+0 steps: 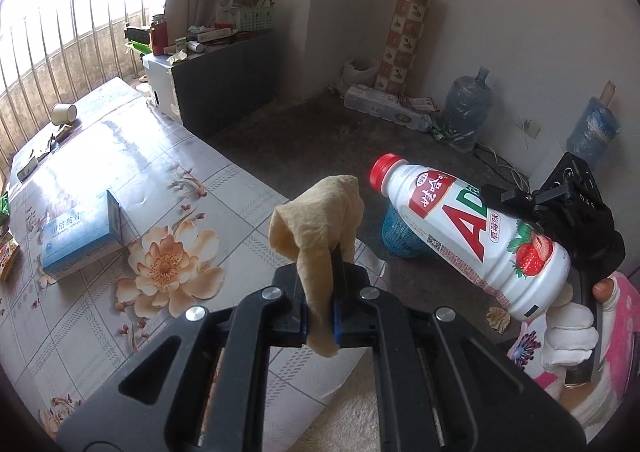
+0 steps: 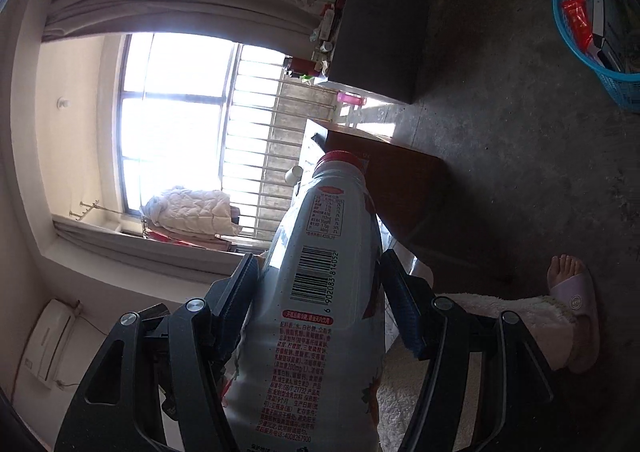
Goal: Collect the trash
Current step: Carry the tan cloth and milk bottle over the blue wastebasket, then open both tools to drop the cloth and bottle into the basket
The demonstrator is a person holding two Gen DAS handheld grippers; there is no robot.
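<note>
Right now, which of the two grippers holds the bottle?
The right gripper holds the white bottle with the red cap; the left gripper holds crumpled tan paper.

1 bottle (image 1: 472, 236), 1 tissue (image 1: 320, 236), 1 basket (image 2: 596, 32), 2 water jugs (image 1: 468, 108).

a soft, crumpled tan paper napkin (image 1: 316, 240) is pinched by the matt black plastic left gripper (image 1: 320, 316). a glossy white plastic bottle (image 1: 476, 236) with a smooth red cap is seen. the table (image 1: 132, 156) is covered in shiny floral oilcloth. the floor (image 1: 320, 140) looks rough, bare concrete.
</note>
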